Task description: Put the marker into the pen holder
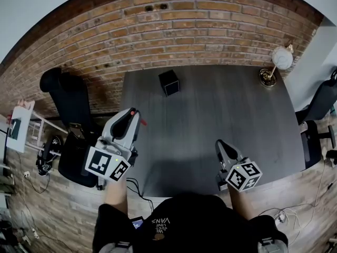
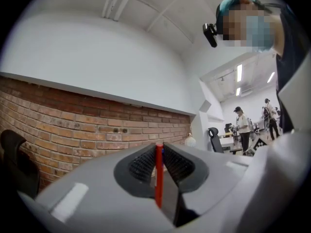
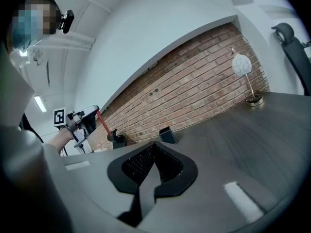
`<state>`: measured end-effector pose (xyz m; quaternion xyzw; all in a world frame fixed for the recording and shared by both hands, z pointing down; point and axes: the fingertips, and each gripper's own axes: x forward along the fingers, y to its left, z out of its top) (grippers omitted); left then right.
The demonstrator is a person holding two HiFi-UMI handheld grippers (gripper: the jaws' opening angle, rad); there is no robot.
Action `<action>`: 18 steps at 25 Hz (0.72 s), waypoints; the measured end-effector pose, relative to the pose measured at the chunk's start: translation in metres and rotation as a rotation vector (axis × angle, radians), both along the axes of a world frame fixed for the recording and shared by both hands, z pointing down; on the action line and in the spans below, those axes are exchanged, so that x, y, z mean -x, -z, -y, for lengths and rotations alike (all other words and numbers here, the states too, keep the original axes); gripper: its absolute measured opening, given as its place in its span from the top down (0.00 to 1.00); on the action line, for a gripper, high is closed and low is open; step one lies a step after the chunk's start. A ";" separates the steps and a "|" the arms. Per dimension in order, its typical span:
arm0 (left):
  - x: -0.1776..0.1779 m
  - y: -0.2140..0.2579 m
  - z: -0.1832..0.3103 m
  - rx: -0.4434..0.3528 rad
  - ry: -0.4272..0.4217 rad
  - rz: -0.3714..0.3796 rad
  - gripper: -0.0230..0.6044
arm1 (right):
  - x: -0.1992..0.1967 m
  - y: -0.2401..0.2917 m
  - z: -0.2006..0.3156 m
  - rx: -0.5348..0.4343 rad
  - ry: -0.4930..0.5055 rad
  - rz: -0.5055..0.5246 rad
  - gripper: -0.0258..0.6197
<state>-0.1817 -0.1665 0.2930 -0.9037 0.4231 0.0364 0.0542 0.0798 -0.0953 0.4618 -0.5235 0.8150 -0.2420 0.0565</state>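
Note:
My left gripper (image 1: pixel 134 113) hangs over the table's left edge, shut on a red marker (image 2: pixel 159 171) that stands upright between its pads; its red tip (image 1: pixel 142 122) shows in the head view. The right gripper view shows that gripper (image 3: pixel 92 119) raised, with the marker (image 3: pixel 102 123) slanting out of it. The black square pen holder (image 1: pixel 169 82) stands at the far middle of the dark table (image 1: pixel 210 120), well beyond the left gripper, and is small in the right gripper view (image 3: pixel 167 135). My right gripper (image 1: pixel 221 144) is shut and holds nothing, near the front edge.
A brass lamp with a white globe (image 1: pixel 278 63) stands at the table's far right corner. Black office chairs sit at the left (image 1: pixel 66 96) and right (image 1: pixel 321 101). A brick wall (image 1: pixel 158 30) runs behind the table. People stand at desks in the distance (image 2: pixel 240 125).

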 end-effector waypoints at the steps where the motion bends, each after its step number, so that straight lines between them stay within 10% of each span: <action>1: -0.004 0.002 0.008 -0.003 -0.001 0.007 0.80 | -0.001 0.000 0.005 0.003 0.006 0.000 0.96; 18: -0.064 -0.004 0.144 -0.024 0.009 0.044 0.80 | -0.029 -0.033 0.058 0.089 0.055 0.016 0.96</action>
